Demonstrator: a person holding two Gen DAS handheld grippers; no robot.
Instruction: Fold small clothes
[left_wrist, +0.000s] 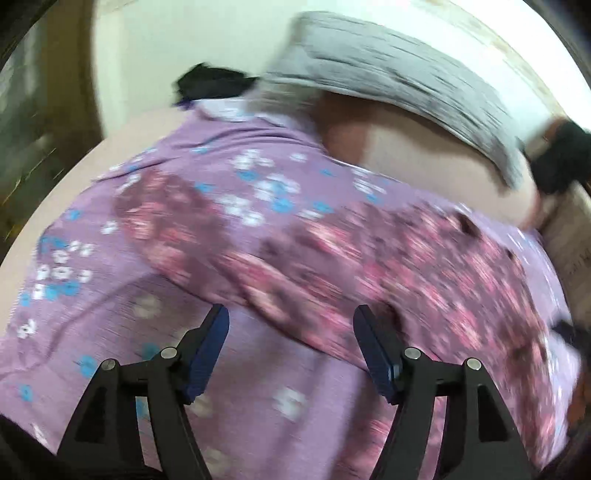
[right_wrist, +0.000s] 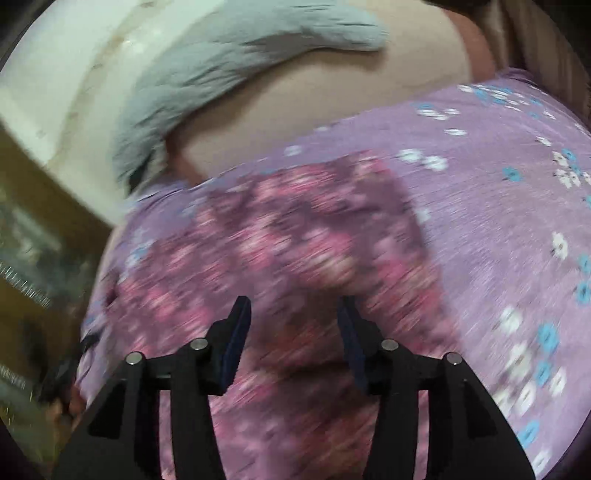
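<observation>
A pink floral cloth (left_wrist: 388, 266) lies spread on a lilac sheet (left_wrist: 258, 369) printed with white and blue flowers. In the left wrist view it runs as a band from the middle left across to the right edge; in the right wrist view the cloth (right_wrist: 295, 258) fills the middle and lower left, with the sheet (right_wrist: 498, 184) showing to its right. Both views are smeared by motion, so its folds and edges cannot be made out; it may be a small garment.

The left gripper (left_wrist: 291, 317) is wide, its blue-padded fingers (left_wrist: 207, 354) apart with nothing between them, poised over the sheet just beside the cloth's near edge. The right gripper (right_wrist: 293, 314) is also wide and holds nothing, its fingers (right_wrist: 236, 343) over the cloth itself. Whether either touches the fabric cannot be told.

Beyond the sheet lies a bare beige surface (left_wrist: 424, 147), and past that a grey towel (left_wrist: 388, 77), seen again in the right wrist view (right_wrist: 221, 74). A dark bundle (left_wrist: 210, 83) sits at the sheet's far corner.
</observation>
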